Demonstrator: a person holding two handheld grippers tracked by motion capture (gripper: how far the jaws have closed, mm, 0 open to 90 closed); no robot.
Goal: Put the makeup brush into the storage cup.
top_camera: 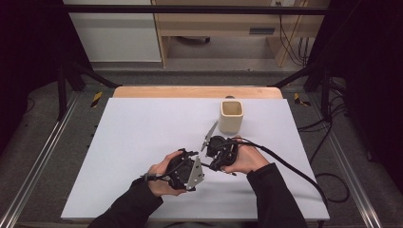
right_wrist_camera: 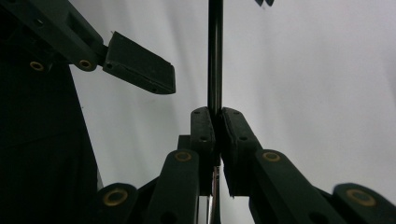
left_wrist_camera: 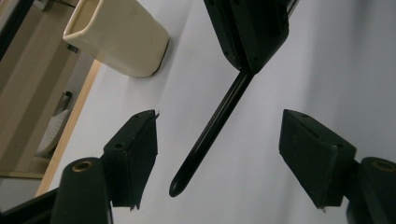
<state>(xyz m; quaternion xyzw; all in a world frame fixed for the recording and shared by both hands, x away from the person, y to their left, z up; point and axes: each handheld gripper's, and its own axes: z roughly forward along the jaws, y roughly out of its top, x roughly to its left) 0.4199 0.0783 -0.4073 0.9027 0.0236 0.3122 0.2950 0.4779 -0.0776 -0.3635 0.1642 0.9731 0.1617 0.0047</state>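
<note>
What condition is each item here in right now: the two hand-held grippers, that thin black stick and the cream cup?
Right gripper: shut on the black stick, gripping one end.
Black stick: held off the table, its free end between the left gripper's jaws, not touched by them.
Left gripper: open, jaws either side of the stick.
Cream cup: upright on the white table, apart from both grippers; contents not visible.

High view: fixed above the near edge of the table [top_camera: 142,142], facing forward and down. Gripper views: close, low over the white top, sharing the black rod [left_wrist_camera: 212,133] and left gripper [right_wrist_camera: 140,70].
</note>
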